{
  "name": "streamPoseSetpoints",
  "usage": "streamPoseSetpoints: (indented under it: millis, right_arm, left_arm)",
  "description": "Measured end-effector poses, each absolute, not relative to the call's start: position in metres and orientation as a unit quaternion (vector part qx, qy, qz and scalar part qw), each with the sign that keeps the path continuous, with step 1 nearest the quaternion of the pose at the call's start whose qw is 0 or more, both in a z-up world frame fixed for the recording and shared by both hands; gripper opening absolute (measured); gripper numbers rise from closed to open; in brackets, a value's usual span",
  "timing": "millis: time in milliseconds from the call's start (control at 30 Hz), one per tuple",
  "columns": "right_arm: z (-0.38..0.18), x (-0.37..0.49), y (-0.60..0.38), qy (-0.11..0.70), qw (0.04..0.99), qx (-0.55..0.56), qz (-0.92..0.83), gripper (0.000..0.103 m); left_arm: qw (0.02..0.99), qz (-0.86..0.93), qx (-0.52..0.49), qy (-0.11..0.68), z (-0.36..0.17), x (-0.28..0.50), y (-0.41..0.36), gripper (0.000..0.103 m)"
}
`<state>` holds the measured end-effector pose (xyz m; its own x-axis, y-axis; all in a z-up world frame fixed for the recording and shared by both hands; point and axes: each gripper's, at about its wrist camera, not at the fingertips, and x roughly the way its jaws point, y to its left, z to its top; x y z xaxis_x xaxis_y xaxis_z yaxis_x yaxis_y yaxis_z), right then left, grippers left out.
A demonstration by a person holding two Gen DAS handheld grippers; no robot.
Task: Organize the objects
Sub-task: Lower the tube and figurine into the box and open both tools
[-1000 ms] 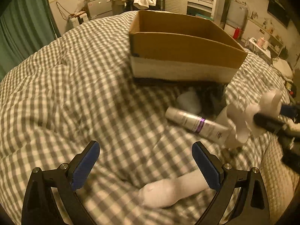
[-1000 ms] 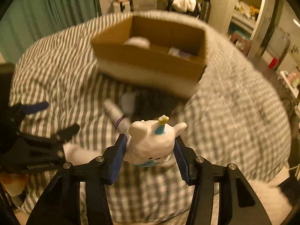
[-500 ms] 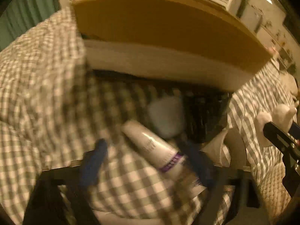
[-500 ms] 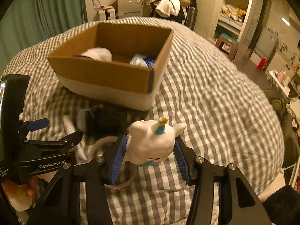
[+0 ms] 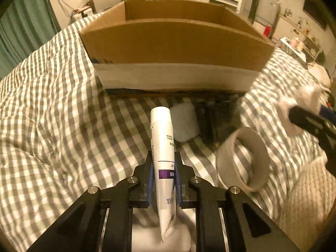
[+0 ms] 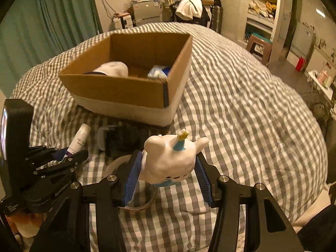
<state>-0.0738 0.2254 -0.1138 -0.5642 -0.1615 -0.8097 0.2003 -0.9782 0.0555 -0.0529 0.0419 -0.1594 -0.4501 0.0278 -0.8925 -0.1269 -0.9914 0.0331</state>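
My left gripper (image 5: 163, 174) is shut on a white tube with a purple band (image 5: 162, 145), cap pointing at the cardboard box (image 5: 174, 42). It also shows in the right wrist view (image 6: 69, 157), low at the left. My right gripper (image 6: 167, 168) is shut on a white toy figure with a blue and yellow horn (image 6: 170, 159), held above the bed before the box (image 6: 126, 92). The box holds a white cloth item (image 6: 113, 69) and a blue-white packet (image 6: 159, 73).
A roll of tape (image 5: 243, 159) lies on the checked bedspread (image 5: 52, 105) at the right. A white pad (image 5: 184, 121) and a dark object (image 5: 216, 115) lie against the box front. A white sock (image 5: 159, 237) lies under my left gripper.
My left gripper moved forward to the tube and shut on it. My right gripper rose and swung right with the toy, so the box interior now shows.
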Motion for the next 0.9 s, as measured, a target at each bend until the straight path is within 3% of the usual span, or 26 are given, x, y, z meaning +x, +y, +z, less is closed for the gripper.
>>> streamPoseSetpoints:
  millis: [300,633,900]
  right_arm:
    - [-0.047,-0.053,0.189,0.056,0.142,0.385,-0.91,0.051]
    - [0.033,-0.071,0.181,0.035,0.167,0.322,-0.931,0.051]
    - [0.05,-0.131,0.18,0.023,0.168,0.33,-0.929,0.051]
  left_arm:
    - [0.082,0.869,-0.486,0.046,-0.098,-0.024,0.039,0.016]
    - [0.079,0.907,-0.411,0.051,0.001,-0.06,0.019,0.016]
    - [0.071,0.912,-0.401,0.054,0.013,-0.121,0.017,0.016]
